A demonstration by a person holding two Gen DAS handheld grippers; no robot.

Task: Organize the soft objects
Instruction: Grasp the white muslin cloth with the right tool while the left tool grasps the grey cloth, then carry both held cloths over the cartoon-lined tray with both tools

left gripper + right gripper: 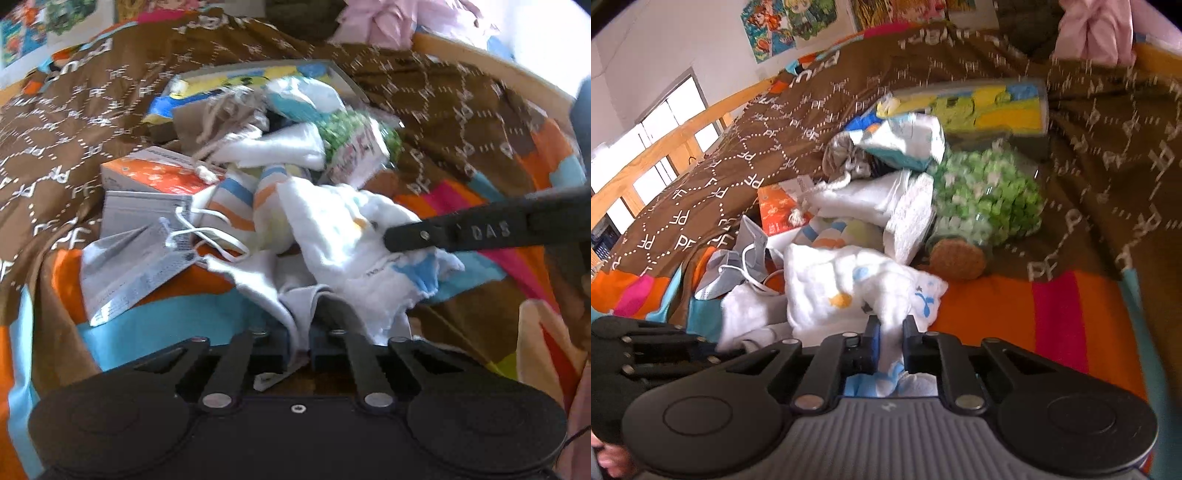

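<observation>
1. The right gripper [890,345] is clenched on a bunched fold of the white muslin cloth with blue and orange prints [849,291]; the left gripper [298,349] pinches a grey-white fabric edge [295,314] beside it.
2. The cloth lies on the bright striped blanket [1015,314], at the near edge of the heap, touching the grey face masks [136,266].
3. Judged step: lifting the cloth free. Pull slowly, since the white elastic mask loops [207,229] lie close and could snag.
4. Crumpled, it has no clear long axis; its bulk spreads leftward from the right jaws toward the masks.
5. Beyond sit a green pom-pom bundle [990,199] and an orange box [155,175].
</observation>
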